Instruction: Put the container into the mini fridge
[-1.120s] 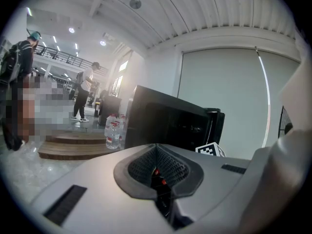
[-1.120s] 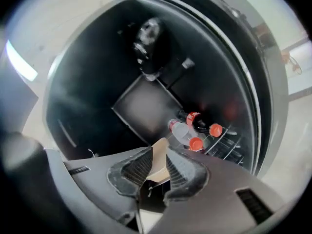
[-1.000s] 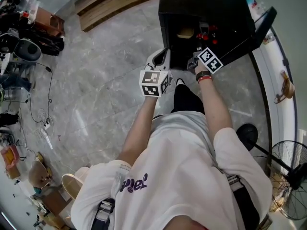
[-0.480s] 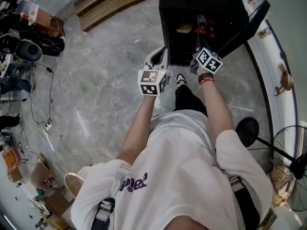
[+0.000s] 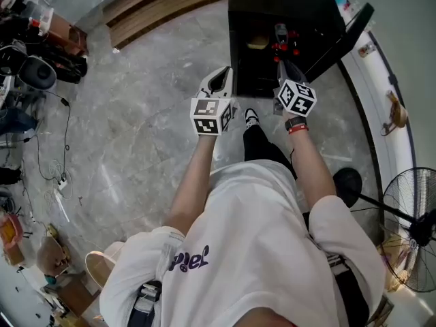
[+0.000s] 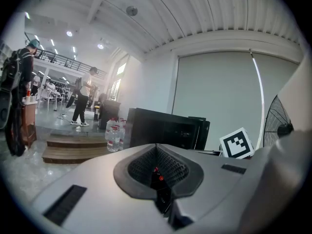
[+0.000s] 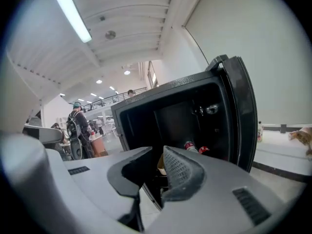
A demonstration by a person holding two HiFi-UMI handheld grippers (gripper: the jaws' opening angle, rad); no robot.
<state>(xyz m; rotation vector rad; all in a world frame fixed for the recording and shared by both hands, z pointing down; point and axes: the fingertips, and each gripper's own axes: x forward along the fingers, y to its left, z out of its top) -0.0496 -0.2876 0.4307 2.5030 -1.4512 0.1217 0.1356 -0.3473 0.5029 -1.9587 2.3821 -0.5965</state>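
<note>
Back from the mini fridge (image 5: 286,5) comes the right gripper (image 5: 281,63), jaws apart and empty; left gripper (image 5: 219,80), jaws together — container (image 5: 257,42) only dimly visible inside.

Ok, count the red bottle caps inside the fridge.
2. One red cap and a second beside it, low in the mini fridge, near the open door. The right gripper may hide others.
</note>
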